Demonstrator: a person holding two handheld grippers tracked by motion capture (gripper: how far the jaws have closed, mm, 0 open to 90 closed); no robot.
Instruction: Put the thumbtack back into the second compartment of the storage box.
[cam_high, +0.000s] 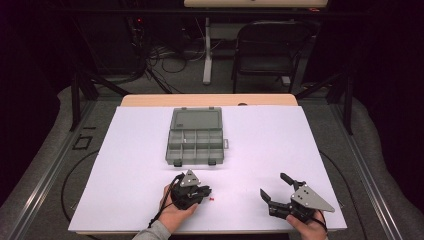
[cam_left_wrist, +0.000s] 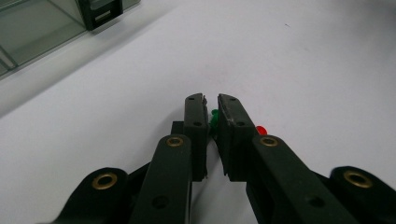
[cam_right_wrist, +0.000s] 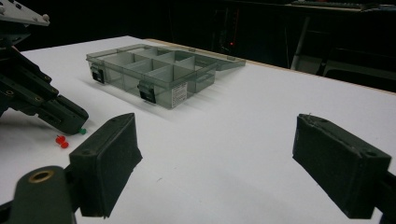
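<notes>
A green pushpin (cam_left_wrist: 215, 115) sits between the pads of my left gripper (cam_left_wrist: 212, 100), which is shut on it low over the white sheet. A red pushpin (cam_left_wrist: 261, 129) lies on the sheet just beside that gripper's right jaw; in the right gripper view the red pushpin (cam_right_wrist: 61, 141) and green pushpin (cam_right_wrist: 82, 131) show under the left gripper (cam_right_wrist: 77, 122). In the high view the left gripper (cam_high: 206, 192) is near the front edge, with the red pushpin (cam_high: 213, 199) beside it. My right gripper (cam_high: 272, 184) stands open and holds nothing, further right.
A clear grey compartment box (cam_high: 195, 150) stands open mid-table with its lid laid back, and its latches face me (cam_right_wrist: 145, 92). The white sheet (cam_high: 265, 140) covers a wooden table. A black chair (cam_high: 270, 45) and cables are on the floor beyond.
</notes>
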